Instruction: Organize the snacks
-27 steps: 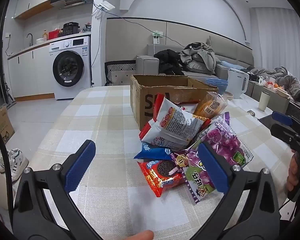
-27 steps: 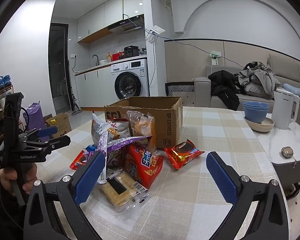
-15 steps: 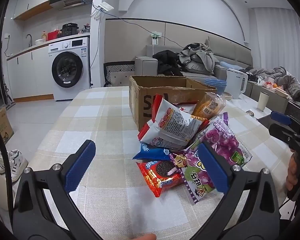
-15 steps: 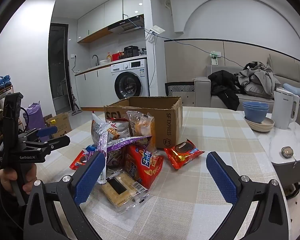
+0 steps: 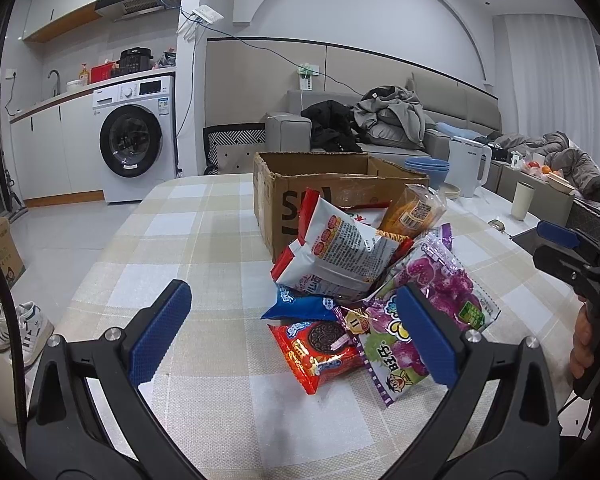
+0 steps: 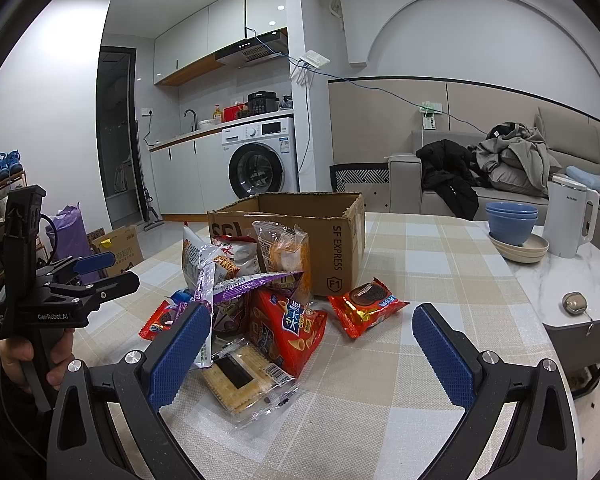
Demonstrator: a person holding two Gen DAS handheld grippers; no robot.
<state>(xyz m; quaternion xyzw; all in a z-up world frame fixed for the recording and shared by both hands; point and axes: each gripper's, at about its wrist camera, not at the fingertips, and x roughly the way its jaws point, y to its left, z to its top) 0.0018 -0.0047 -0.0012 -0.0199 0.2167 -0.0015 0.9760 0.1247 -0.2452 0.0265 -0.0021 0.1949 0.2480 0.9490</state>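
A pile of snack packets lies on the checked table in front of an open cardboard box (image 5: 300,196) (image 6: 336,240). In the left wrist view the nearest are a red Oreo packet (image 5: 320,348), a purple candy bag (image 5: 432,312) and a white-red chip bag (image 5: 340,252). In the right wrist view I see a clear cracker pack (image 6: 244,376), a red chip bag (image 6: 284,328) and a separate red Oreo packet (image 6: 364,304). My left gripper (image 5: 292,340) is open and empty above the table before the pile. My right gripper (image 6: 312,356) is open and empty near the cracker pack.
A white kettle (image 6: 568,220), blue bowls (image 6: 510,220) and a cup (image 5: 522,200) stand on the marble side table at the right. A sofa with clothes and a washing machine (image 5: 136,144) are behind. Shoes (image 5: 20,328) lie on the floor left of the table.
The left wrist view has shifted very slightly; the right gripper has not moved. Both stay open.
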